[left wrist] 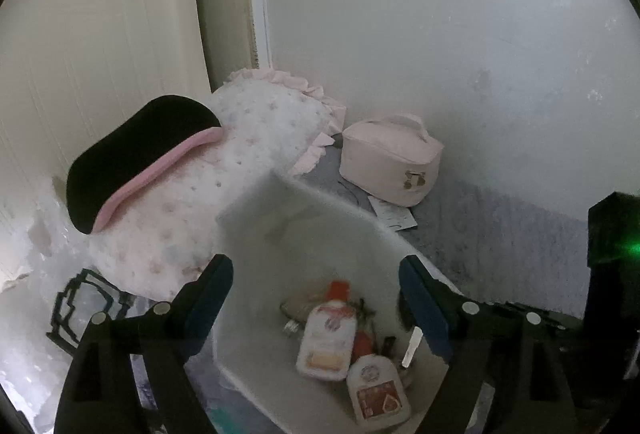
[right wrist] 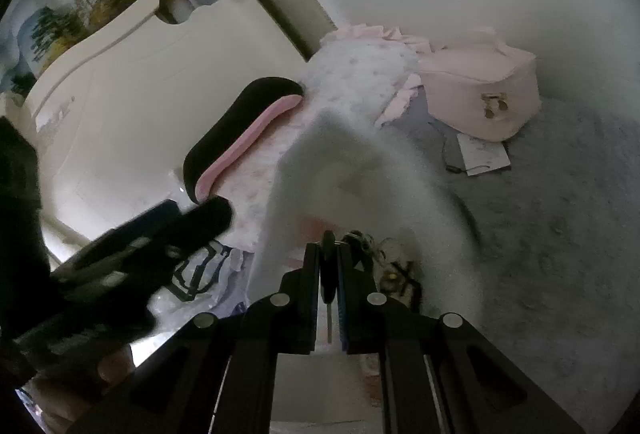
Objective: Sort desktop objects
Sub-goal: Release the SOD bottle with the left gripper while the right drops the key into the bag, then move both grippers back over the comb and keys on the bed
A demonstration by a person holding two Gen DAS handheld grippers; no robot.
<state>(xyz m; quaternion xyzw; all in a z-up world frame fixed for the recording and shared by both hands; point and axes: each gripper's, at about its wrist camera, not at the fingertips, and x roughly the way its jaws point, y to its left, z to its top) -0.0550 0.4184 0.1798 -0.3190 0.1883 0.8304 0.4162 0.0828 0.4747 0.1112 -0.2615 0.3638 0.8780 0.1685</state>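
Left claw (left wrist: 316, 310) spread wide w/ nothing between its tips, hanging over a white bin (left wrist: 304, 218). Below & between the tips: two white bottles (left wrist: 328, 344) w/ red caps lying in the bin. Right claw (right wrist: 329, 274) pressed together, pinching a thin dark key-like item (right wrist: 328, 282) above the bin's rim, small clutter just ahead. Pink bag (right wrist: 480, 89) well ahead-right on the bed (right wrist: 560, 213); black-pink eye mask (left wrist: 136, 161) ahead-left on pillow (left wrist: 208, 201)

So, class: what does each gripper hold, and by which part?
Right gripper pinches a thin dark key-like item by its upper end, over the bin. Left gripper holds nothing.
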